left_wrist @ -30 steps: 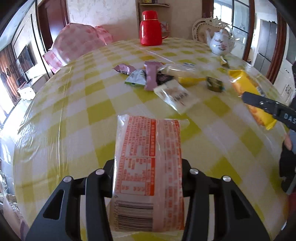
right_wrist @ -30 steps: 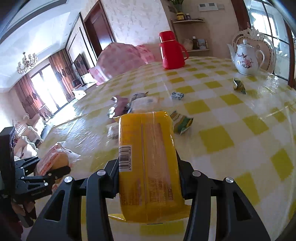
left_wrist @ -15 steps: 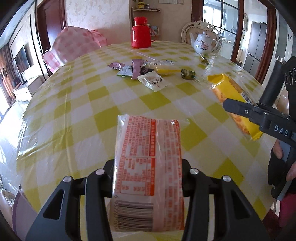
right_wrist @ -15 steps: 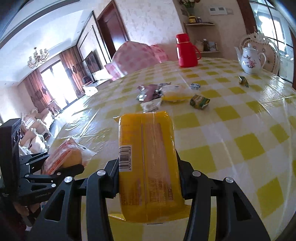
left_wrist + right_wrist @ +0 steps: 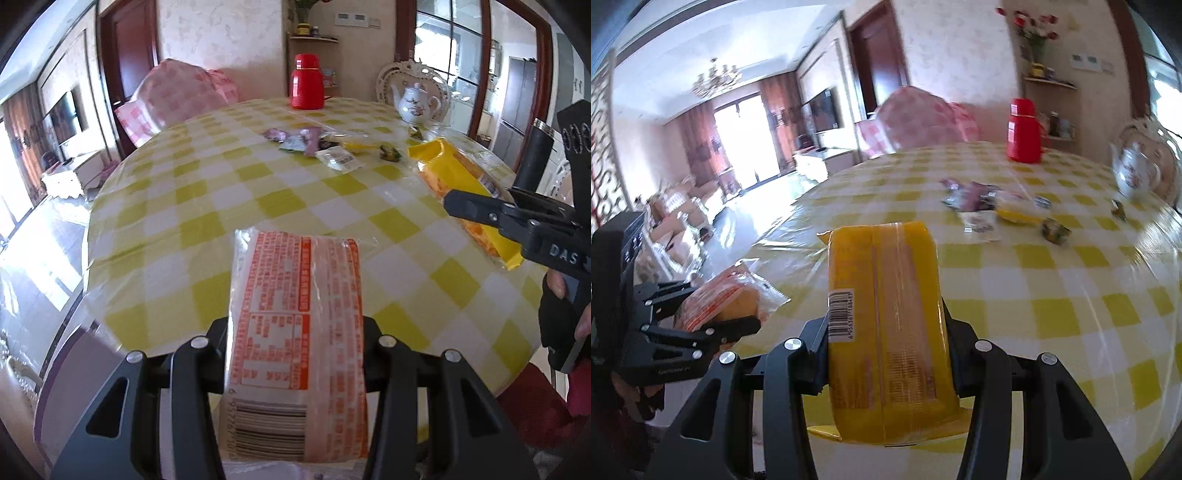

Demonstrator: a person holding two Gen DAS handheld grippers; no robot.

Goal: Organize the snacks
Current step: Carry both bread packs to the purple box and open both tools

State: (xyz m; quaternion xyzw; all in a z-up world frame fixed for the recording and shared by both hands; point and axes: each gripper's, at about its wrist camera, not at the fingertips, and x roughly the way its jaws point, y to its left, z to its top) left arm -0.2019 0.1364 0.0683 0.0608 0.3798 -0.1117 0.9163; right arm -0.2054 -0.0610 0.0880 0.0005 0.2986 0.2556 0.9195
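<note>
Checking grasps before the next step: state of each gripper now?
Left gripper: closed on the orange-printed snack pack.
Right gripper: closed on the yellow snack pack.

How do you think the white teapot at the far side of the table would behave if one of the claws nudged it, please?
The teapot looks like glazed china, so it is probably fragile and heavy for its size. Its rounded, glossy body would likely be slippery against claw pads. It stands on a shiny plastic-covered tablecloth, so a low push might slide it rather than tip it, though the spout and handle could catch.
</note>
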